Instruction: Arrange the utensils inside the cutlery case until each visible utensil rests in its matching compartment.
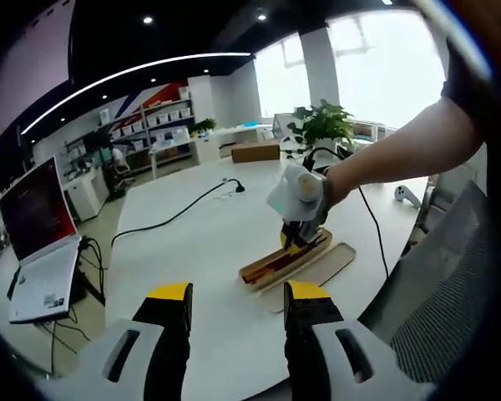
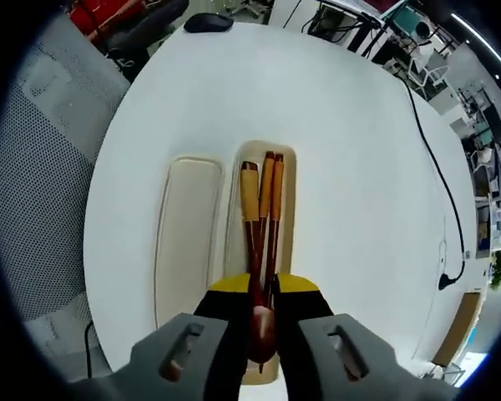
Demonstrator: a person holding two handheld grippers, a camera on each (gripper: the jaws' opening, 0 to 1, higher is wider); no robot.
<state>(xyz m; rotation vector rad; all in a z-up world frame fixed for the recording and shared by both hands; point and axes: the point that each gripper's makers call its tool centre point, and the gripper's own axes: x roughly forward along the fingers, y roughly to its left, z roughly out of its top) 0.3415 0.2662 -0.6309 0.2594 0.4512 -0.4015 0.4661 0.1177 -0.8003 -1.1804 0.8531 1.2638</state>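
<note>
Right gripper point(image 2: 262, 311) is hanging directly over the near end of the cutlery case point(image 2: 289, 167), jaws narrowed around the wooden spoon point(image 2: 250, 194); whether they are actually pinching its bowl, cannot tell. The spoon's long axis is running straight away from the jaws, along the case, with two chopsticks point(image 2: 270, 185) lying beside it in the same tray. The lid point(image 2: 187, 234) is lying just beside the case, parallel. Left gripper point(image 1: 236, 299) is holding back near the table point(image 1: 192, 251) edge, jaws wide and empty, well apart from the case. Right hand is clearly nearer. No legible writing or brand anywhere.
</note>
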